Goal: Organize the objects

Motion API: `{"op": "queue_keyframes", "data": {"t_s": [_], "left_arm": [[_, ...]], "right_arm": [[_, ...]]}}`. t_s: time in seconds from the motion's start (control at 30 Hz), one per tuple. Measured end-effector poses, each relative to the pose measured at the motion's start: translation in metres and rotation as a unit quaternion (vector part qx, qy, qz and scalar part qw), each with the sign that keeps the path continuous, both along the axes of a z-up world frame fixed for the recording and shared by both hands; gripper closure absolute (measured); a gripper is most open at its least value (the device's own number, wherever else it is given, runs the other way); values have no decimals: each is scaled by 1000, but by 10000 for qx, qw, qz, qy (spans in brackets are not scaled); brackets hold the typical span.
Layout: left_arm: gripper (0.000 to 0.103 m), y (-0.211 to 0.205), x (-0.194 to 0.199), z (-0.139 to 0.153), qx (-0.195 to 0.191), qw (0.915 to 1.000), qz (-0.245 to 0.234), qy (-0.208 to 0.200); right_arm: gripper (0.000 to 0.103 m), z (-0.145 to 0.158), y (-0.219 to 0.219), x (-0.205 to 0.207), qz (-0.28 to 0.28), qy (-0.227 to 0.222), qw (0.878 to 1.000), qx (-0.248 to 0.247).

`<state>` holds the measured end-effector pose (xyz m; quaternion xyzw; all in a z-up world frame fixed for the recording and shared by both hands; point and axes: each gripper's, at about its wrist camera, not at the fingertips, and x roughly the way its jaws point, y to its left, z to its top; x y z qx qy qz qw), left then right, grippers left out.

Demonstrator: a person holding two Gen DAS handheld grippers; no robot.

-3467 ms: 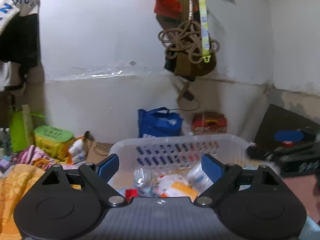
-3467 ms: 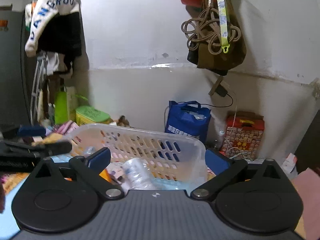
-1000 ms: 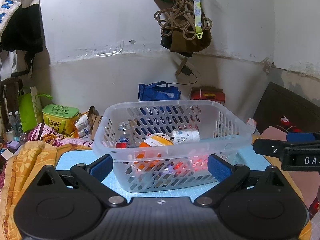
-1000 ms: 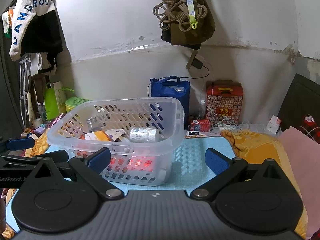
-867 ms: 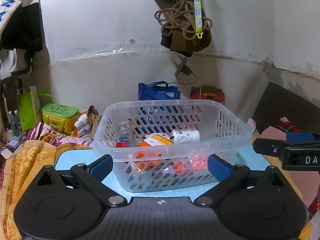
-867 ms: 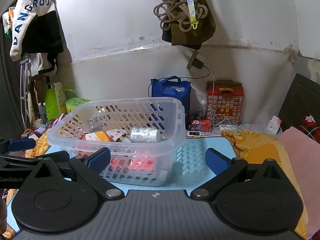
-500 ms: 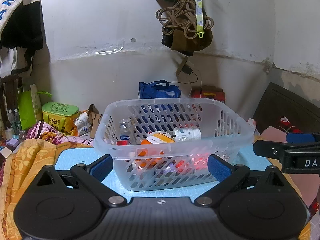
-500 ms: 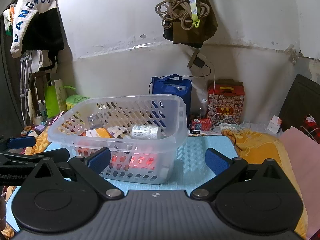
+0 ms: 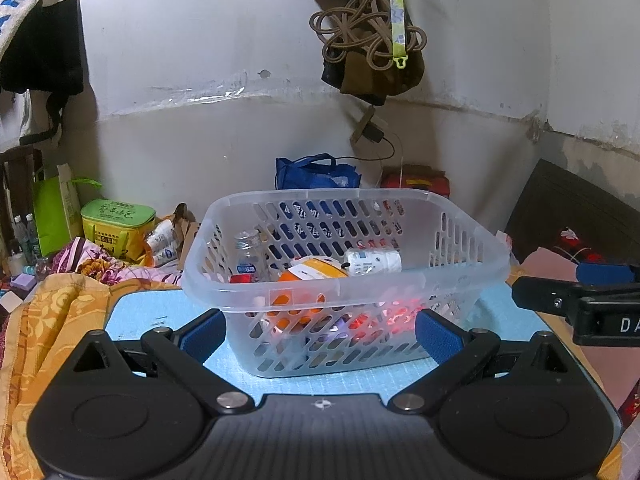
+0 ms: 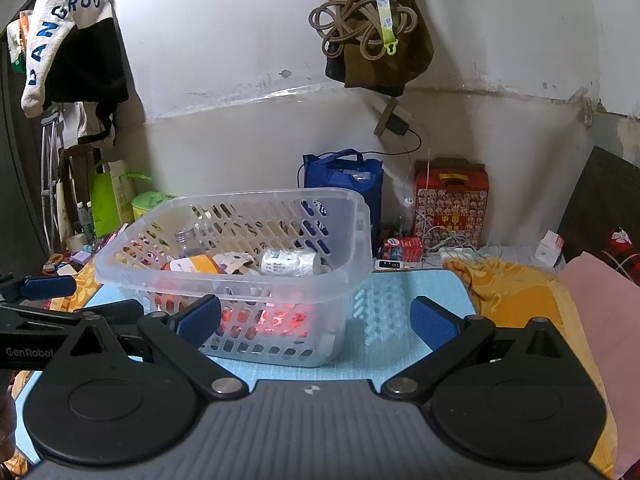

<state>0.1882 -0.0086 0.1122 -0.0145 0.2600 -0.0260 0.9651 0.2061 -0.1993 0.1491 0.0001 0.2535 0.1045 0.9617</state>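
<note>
A translucent plastic basket (image 9: pixel 344 280) with slotted walls sits on a light blue mat (image 9: pixel 152 316) on the table, just beyond both tools. In the left wrist view the left tool (image 9: pixel 320 330) has its blue-padded fingers (image 9: pixel 202 332) spread wide with nothing between them, and the basket's near wall lies across the gap between the pads, slightly farther away, not touched. In the right wrist view the right tool (image 10: pixel 314 322) is equally wide open and empty; the basket (image 10: pixel 240 276) lies to the left of its centre, with the left pad overlapping the basket's near wall, though whether they touch cannot be told, and bare mat (image 10: pixel 392 320) lies ahead of the right pad. Each tool shows at the edge of the other's view: the right tool (image 9: pixel 576 300) with the letters "DA" on its body, the left tool (image 10: pixel 44 300) with "GenRobot" printed in white. Inside the basket lie an orange bottle (image 9: pixel 308 276) on its side with a white label, a small white bottle (image 9: pixel 374 262) on its side with blue print too small to read, a clear bottle (image 9: pixel 250 254) standing upright, and something red glowing near the bottom. Against the far wall stand a blue bag (image 10: pixel 344 188) and a red patterned box (image 10: pixel 450 200) with Chinese characters; a green tin (image 9: pixel 118 226) with Chinese writing sits at the far left. A hanging white and black garment (image 10: pixel 64 36) reads "GROU" and "ANG". A patterned orange cloth (image 9: pixel 44 328) lies beside the mat.
</note>
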Motion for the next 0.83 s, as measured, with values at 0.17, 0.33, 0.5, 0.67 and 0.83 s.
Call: {"op": "queue_keyframes", "data": {"t_s": [0.17,0.33,0.5,0.67,0.83], "left_arm": [[1,0,1,-1,-21,10000,3,-3],[1,-2,3,-3,-28,10000,-19,18],[1,-3,5,-3,-42,10000,-6,0],[1,-3,10,-5,-52,10000,-1,-83],[1,-8,12,-6,161,9992,156,-316]], "right_arm": [[0,0,-4,0,3,-19,10000,47],[0,-3,-6,3,-2,16,10000,74],[0,-4,-7,3,-7,29,10000,70],[0,-5,-7,5,-9,28,10000,50],[0,-10,-10,10,-30,80,9999,53]]}}
